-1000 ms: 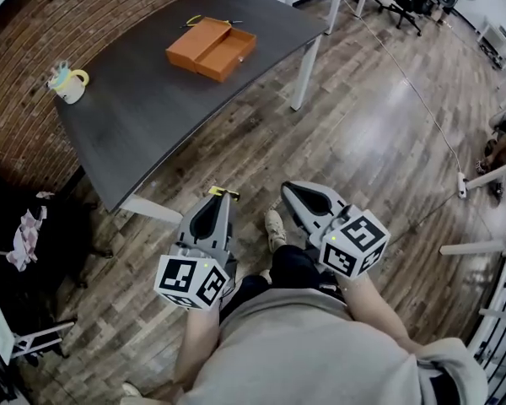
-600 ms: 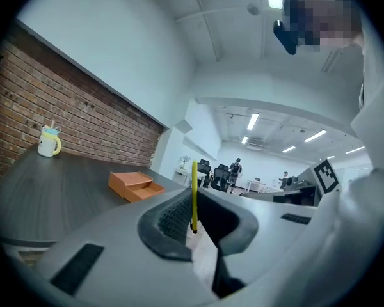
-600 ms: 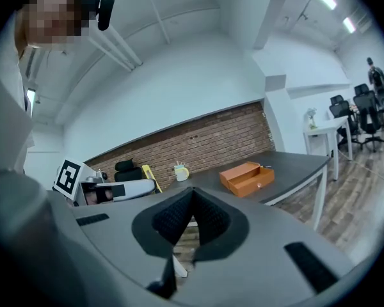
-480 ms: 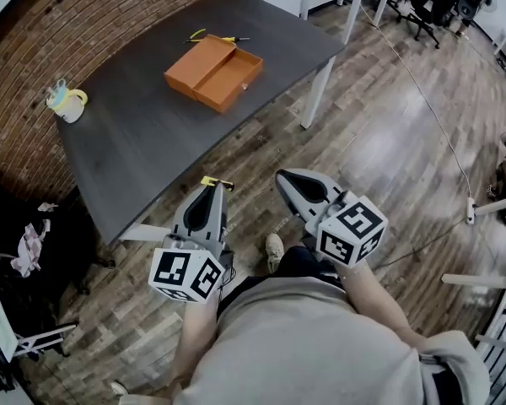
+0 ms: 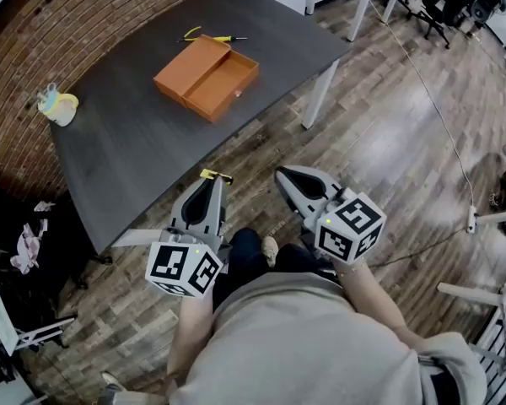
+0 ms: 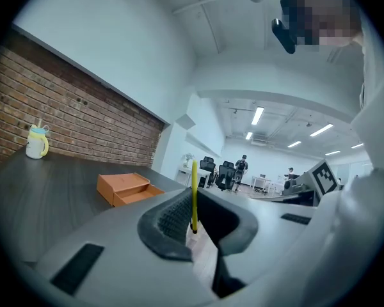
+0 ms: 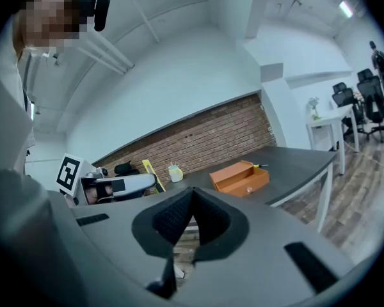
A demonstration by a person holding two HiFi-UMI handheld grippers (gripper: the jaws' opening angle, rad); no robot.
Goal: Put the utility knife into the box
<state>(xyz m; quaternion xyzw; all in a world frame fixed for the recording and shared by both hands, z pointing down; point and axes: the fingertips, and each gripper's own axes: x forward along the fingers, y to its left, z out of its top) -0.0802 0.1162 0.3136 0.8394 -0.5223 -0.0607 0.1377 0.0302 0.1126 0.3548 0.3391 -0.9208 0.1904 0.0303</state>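
The open orange box (image 5: 207, 74) lies on the dark table (image 5: 135, 150), away from both grippers. My left gripper (image 5: 212, 182) is held over the floor near the table's front edge, shut on the thin yellow utility knife (image 5: 215, 175), which sticks out at its tip. In the left gripper view the knife (image 6: 194, 194) stands edge-on between the jaws, with the box (image 6: 127, 188) ahead. My right gripper (image 5: 283, 176) is beside it over the floor, shut with nothing in it. The right gripper view shows the box (image 7: 240, 178) and the left gripper (image 7: 115, 185).
A yellow-handled screwdriver (image 5: 211, 36) lies just behind the box. A pale cup (image 5: 57, 105) stands at the table's left end by the brick wall. White table legs (image 5: 319, 95), office chairs (image 5: 443, 7) and a floor cable (image 5: 438, 116) are to the right.
The table and box have shifted slightly lower and closer in the head view. Both grippers keep their pose, the left one still holding the knife.
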